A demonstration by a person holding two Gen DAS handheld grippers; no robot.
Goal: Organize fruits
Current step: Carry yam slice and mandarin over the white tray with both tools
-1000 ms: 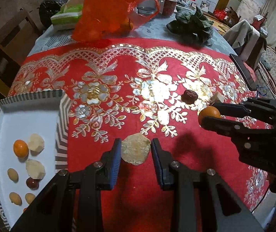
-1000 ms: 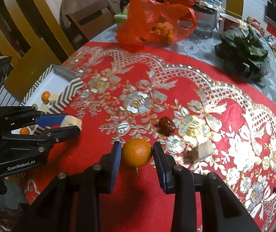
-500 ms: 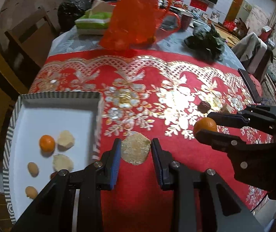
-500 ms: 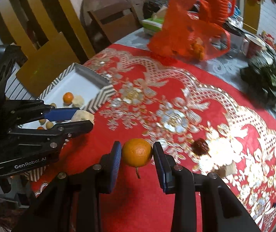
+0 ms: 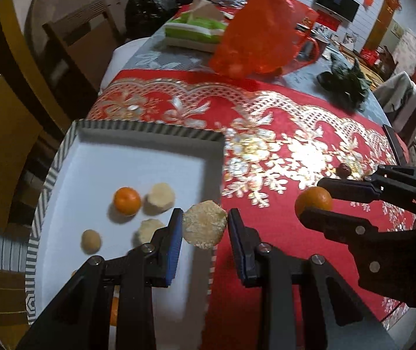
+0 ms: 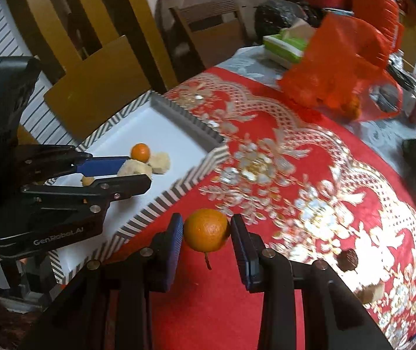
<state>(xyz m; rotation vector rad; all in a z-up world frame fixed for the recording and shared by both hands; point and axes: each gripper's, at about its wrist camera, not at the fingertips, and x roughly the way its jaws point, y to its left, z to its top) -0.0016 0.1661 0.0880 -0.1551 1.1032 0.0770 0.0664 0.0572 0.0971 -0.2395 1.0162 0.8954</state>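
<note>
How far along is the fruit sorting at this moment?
Partly done. The striped tray already holds a small orange, two pale peeled pieces and a small tan fruit. In hand: the left gripper grips a pale peeled slice over the tray's edge, and the right gripper grips an orange above the red cloth. Left: a dark red fruit and a pale chunk on the cloth.

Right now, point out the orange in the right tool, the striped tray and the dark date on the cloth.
Orange [image 6: 207, 229]: right wrist view, middle of its peel.
Tray [image 5: 149, 128]: left wrist view, far striped rim.
Date [image 6: 347, 259]: right wrist view, its centre.
</note>
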